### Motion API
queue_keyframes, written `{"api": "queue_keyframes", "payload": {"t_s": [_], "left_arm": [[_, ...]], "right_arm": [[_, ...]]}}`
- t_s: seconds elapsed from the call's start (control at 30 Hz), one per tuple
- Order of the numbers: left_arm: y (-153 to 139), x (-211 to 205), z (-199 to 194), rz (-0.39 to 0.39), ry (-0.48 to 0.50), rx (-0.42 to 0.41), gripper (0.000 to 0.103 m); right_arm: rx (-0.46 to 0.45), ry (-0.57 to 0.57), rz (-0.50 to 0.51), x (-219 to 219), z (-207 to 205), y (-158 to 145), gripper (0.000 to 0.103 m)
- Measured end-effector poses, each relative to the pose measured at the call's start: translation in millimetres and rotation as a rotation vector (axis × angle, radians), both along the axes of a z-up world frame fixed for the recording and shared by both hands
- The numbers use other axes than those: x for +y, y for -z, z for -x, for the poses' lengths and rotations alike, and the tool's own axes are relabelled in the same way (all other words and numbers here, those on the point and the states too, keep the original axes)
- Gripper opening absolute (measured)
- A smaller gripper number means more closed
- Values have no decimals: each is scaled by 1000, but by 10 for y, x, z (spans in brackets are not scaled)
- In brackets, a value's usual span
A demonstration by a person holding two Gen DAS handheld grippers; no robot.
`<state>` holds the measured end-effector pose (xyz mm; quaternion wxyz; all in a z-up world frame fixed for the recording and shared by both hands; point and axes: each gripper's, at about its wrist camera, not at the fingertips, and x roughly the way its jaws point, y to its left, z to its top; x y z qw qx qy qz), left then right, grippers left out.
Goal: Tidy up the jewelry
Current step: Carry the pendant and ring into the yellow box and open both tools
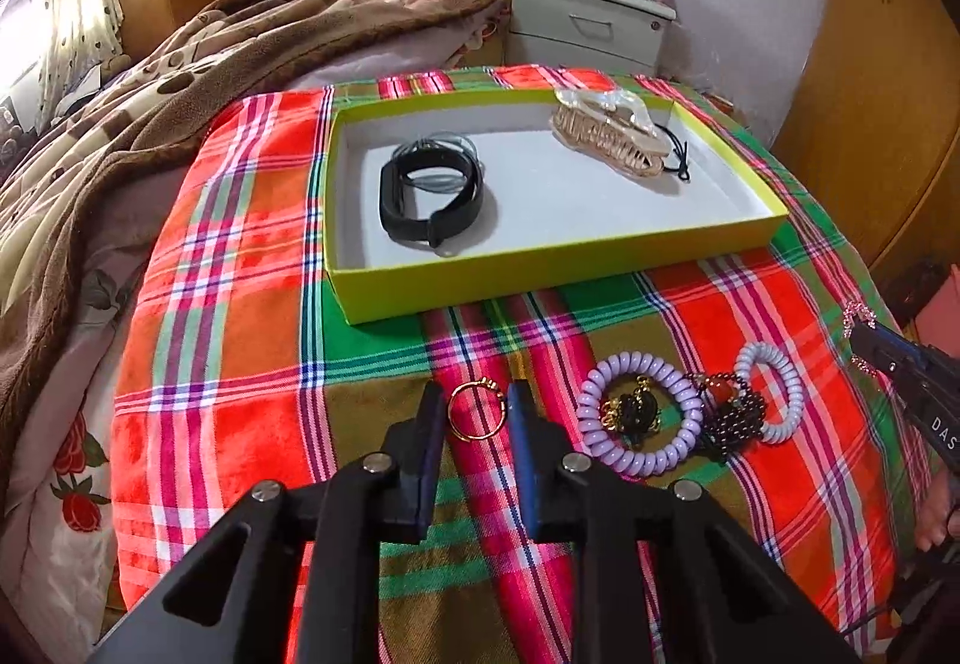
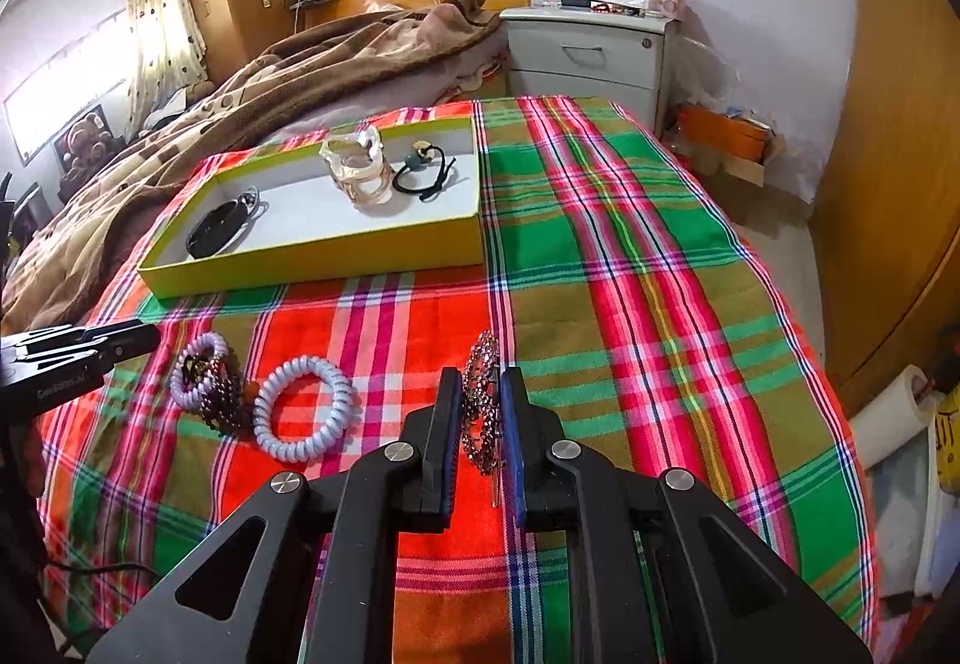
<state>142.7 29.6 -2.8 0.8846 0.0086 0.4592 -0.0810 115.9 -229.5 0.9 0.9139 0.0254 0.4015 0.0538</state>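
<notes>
Two grippers were over the plaid cloth (image 2: 630, 256). Left gripper (image 1: 477, 412) had its jaws partly closed on a gold ring (image 1: 477, 410), pads touching both sides, ring w/ its lower edge on the cloth. Right gripper (image 2: 483, 412) was pinched nearly shut on a rhinestone hair clip (image 2: 483, 400), held upright. Yellow-green box (image 1: 540, 283) beyond held a black wristband (image 1: 420, 202) & a clear claw clip (image 1: 606, 135). Two coil hair ties (image 1: 639, 418) lay between the grippers.
</notes>
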Motion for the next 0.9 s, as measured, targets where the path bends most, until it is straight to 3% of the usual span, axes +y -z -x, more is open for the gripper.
{"api": "queue_keyframes", "payload": {"t_s": [0.6, 0.9], "left_arm": [[-501, -28, -228, 31, 20, -98, 22], [-524, -143, -620, 97, 46, -65, 22]], "right_arm": [[-47, -66, -70, 142, -285, -324, 14], [-47, -89, -93, 256, -691, -397, 14]]}}
